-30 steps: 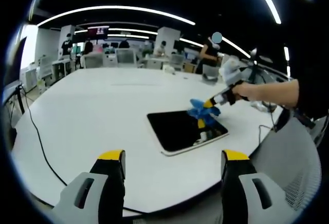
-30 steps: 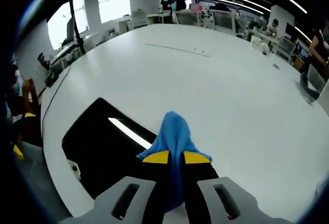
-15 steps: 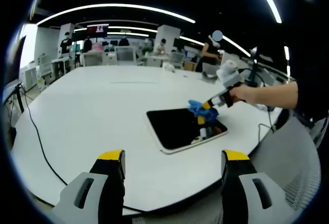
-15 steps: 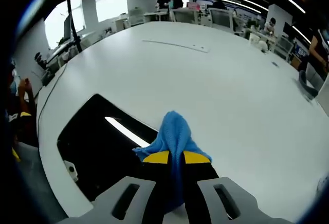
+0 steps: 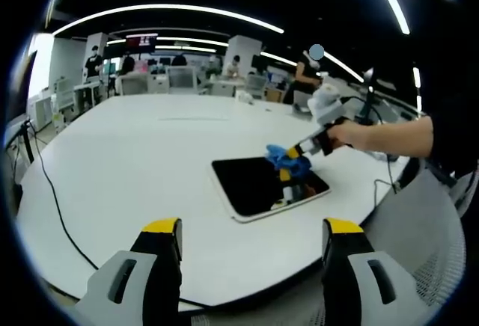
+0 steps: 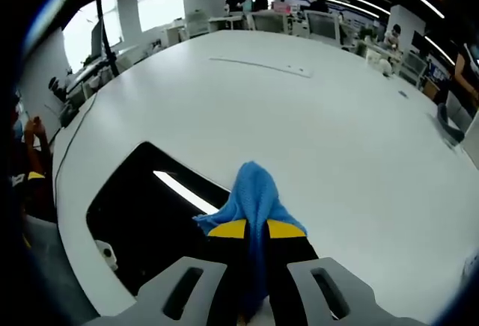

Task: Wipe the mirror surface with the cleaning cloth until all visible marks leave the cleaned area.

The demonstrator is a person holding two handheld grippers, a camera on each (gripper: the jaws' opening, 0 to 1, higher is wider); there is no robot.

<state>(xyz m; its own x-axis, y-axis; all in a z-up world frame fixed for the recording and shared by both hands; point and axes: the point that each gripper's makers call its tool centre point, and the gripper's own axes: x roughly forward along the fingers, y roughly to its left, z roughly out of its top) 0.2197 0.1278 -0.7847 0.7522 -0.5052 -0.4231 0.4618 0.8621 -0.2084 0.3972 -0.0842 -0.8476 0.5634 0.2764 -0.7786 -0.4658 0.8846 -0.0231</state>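
Left gripper view: a big white table [image 5: 135,154] in an open office (desks and ceiling light strips behind); the mirror [image 5: 258,185] lies near its front right edge. Right gripper [image 6: 256,229] pinches the blue cloth [image 6: 251,191] on the mirror; left gripper [image 5: 245,229] hangs spread wide

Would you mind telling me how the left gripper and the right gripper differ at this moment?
The left gripper has its jaws wide apart and holds nothing; the right gripper is clamped on the blue cleaning cloth. The left gripper hangs near the white table edge, away from the mirror, while the right gripper presses the cloth at the mirror's edge. Both have yellow-tipped black jaws.
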